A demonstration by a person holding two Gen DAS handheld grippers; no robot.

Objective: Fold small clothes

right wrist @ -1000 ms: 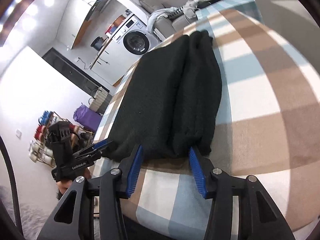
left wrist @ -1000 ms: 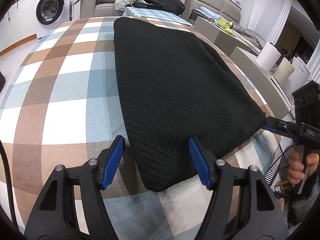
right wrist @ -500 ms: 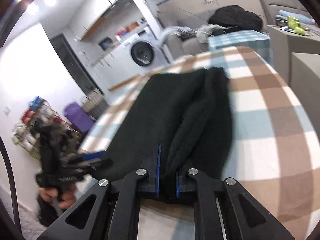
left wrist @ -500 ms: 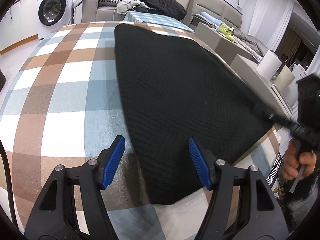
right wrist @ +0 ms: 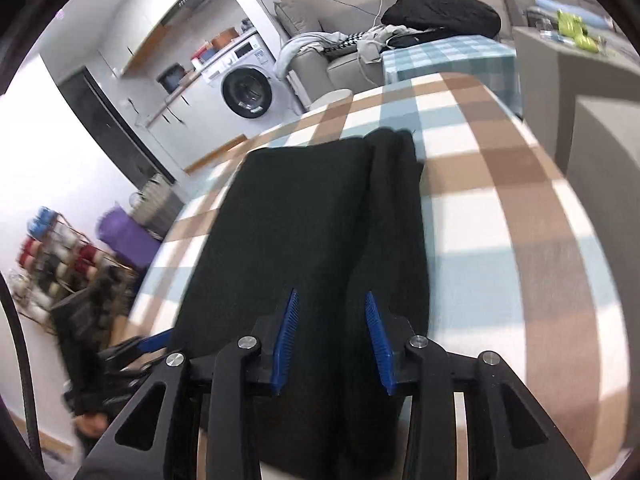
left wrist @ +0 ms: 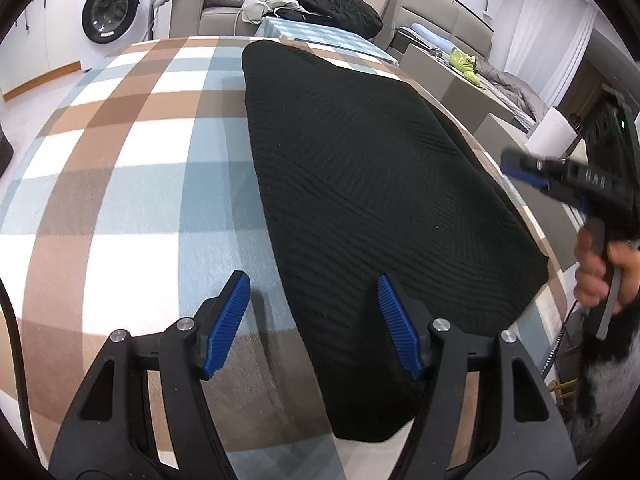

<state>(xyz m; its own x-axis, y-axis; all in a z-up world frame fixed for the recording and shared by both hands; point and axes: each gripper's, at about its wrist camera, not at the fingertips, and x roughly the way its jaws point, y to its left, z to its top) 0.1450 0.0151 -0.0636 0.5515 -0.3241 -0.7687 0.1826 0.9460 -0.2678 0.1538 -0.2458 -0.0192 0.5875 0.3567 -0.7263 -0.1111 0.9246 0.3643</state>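
Note:
A black knit garment (left wrist: 360, 184) lies folded lengthwise on the plaid-covered table (left wrist: 120, 184). It also shows in the right wrist view (right wrist: 304, 216), with a rolled fold along its right side. My left gripper (left wrist: 314, 320) is open and empty, low over the garment's near left corner. My right gripper (right wrist: 330, 340) is open and empty just above the garment's near edge. It also shows in the left wrist view (left wrist: 536, 174), held off the table's right side.
A washing machine (left wrist: 112, 12) stands at the back left. A sofa with a black jacket (left wrist: 328, 0) and loose clothes sits behind the table. Grey boxes (left wrist: 448, 76) and white paper rolls (left wrist: 552, 136) stand to the right. Shelves of yarn (right wrist: 52, 264) stand at the left.
My right gripper was shut on the garment's near edge half a second ago; it has opened and lifted off. My left gripper has stayed open and shifted slightly.

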